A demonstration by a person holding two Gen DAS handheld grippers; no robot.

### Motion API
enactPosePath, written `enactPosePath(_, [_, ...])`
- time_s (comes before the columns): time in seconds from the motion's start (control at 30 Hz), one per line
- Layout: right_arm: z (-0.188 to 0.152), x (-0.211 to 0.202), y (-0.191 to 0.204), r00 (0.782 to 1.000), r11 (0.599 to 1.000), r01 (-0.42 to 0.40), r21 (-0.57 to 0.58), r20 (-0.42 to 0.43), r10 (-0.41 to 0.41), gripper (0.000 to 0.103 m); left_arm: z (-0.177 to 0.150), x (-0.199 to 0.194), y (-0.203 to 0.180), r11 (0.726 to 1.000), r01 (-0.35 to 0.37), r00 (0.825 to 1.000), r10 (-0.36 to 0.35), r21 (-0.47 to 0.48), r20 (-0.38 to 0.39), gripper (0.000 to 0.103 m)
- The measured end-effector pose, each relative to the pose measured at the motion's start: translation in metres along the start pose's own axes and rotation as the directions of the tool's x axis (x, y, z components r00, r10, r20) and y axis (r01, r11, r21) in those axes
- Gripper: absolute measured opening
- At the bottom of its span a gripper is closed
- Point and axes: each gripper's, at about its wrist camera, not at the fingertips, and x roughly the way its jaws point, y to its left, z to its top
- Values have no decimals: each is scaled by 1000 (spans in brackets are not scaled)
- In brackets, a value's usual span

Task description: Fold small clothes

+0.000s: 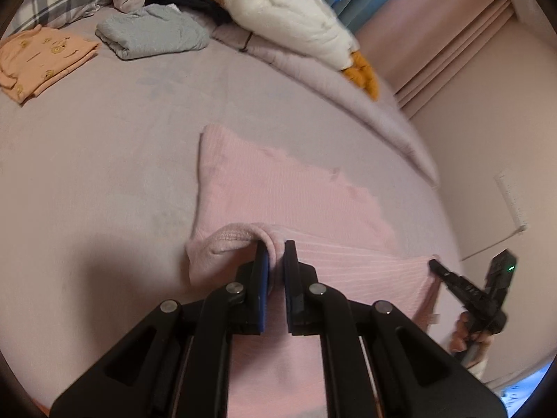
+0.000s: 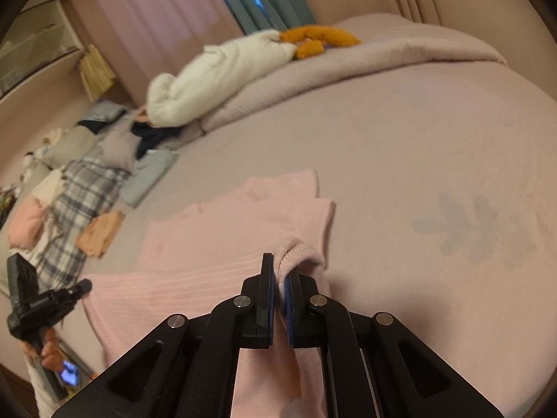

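Note:
A pink ribbed garment (image 1: 289, 195) lies on the mauve bed; it also shows in the right wrist view (image 2: 222, 240). My left gripper (image 1: 275, 249) is shut on its near left hem and lifts that edge a little. My right gripper (image 2: 281, 261) is shut on its near right hem, which bunches between the pads. The right gripper also shows at the garment's right corner in the left wrist view (image 1: 435, 264). The left gripper shows at the left in the right wrist view (image 2: 81, 287).
Folded orange (image 1: 41, 59) and grey-blue (image 1: 153, 31) clothes lie at the far left. A pile of white, dark and mustard clothes (image 1: 289, 17) rests on a rolled quilt (image 2: 348, 55). A plaid pillow (image 2: 83, 195) lies left. The bed edge and wall (image 1: 487, 174) are at right.

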Motion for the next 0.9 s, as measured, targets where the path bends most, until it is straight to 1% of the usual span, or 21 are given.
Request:
enactPosePath(0.03, [2,15,-3,1000,1000,9,9,-22,-9,6,2,14,2,999,-32,999,32,9,-13,7])
enactPosePath(0.07, [2,20,-7,999,1000,17,15,-36,-17,6,1,24,4,999,-50,998,50,15,-24,7])
enactPosePath(0.13, [0,47,-9,995,998,58,13,-82,-57,6,-3,39,14,996,-89,994,90,22,-58,7])
enactPosePath(0.17, [3,49,-17,992,997,75,8,-101,-74,6,-3,48,18,994,-105,992,106,22,-75,8])
enactPosePath(0.27, [-2,65,-22,985,994,107,7,-138,-105,6,-6,68,32,993,-122,985,121,3,-121,11])
enactPosePath(0.3, [-3,67,-24,984,994,111,10,-142,-108,6,-8,68,34,993,-120,985,119,0,-121,11])
enactPosePath(0.37, [-2,64,-25,984,992,124,17,-134,-120,7,-8,62,32,993,-119,987,120,15,-110,12])
enactPosePath(0.4, [-1,61,-25,984,992,124,19,-135,-120,7,-8,58,30,993,-119,986,121,25,-114,14])
enactPosePath(0.43, [-1,56,-25,984,993,119,20,-137,-115,12,-7,54,28,992,-124,985,126,26,-117,17])
enactPosePath(0.47, [-1,50,-25,984,993,119,18,-134,-116,16,-7,48,28,992,-124,985,126,25,-118,24])
enactPosePath(0.5, [-1,43,-24,984,991,131,13,-126,-129,30,-8,41,26,992,-120,986,122,25,-114,33])
enactPosePath(0.53, [-1,40,-27,982,988,152,5,-116,-150,43,-10,29,26,993,-114,988,116,26,-102,38])
enactPosePath(0.6, [-3,24,-30,979,983,183,-13,-84,-183,45,-15,10,28,994,-108,991,110,25,-77,59])
enactPosePath(0.67, [-7,9,-36,980,983,184,-14,-80,-184,45,-23,-8,31,995,-101,993,101,16,-54,63])
enactPosePath(0.7, [-9,3,-39,981,984,178,-9,-78,-178,45,-28,-14,32,996,-88,995,88,12,-52,64])
enactPosePath(0.8, [-21,-19,-47,988,990,141,17,-71,-139,45,-46,-30,36,998,-66,995,65,-3,-75,64])
enactPosePath(0.9, [-36,-28,-52,991,992,114,46,-81,-111,45,-65,-36,38,996,-91,993,91,2,-79,64])
